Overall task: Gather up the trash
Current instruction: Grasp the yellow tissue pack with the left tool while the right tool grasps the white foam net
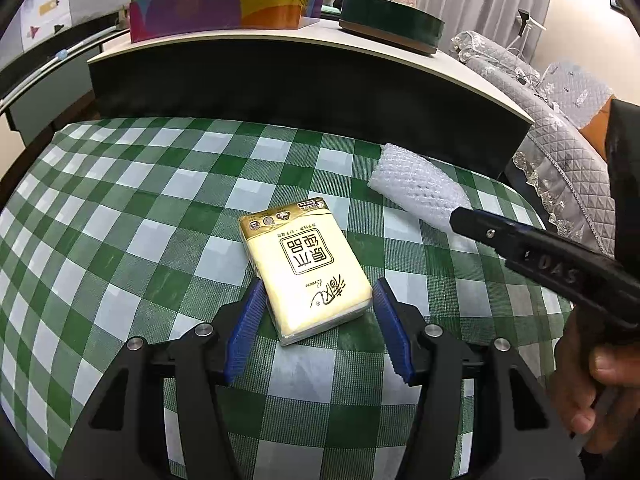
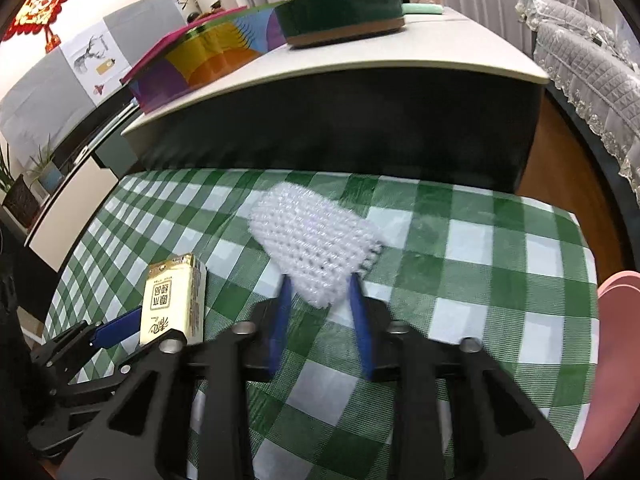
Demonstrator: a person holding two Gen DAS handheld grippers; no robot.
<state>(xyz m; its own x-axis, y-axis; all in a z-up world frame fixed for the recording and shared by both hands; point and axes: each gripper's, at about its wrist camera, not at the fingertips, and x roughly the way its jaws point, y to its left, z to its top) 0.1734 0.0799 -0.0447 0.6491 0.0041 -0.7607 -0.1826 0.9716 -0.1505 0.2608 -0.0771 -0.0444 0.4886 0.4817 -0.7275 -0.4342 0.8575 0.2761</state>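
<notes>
Foam fruit net (image 2: pixel 316 240), white, light, squashy, lies on checked cloth (image 2: pixel 480 280) with its near end pinched between right gripper (image 2: pixel 320 296) pads; left gripper (image 1: pixel 316 300), half-open, straddles tissue pack (image 1: pixel 306 272) unclamped.

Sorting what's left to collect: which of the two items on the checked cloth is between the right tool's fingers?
The white foam net sleeve, its near end between the right tool. The yellow tissue pack sits at the left tool.
</notes>
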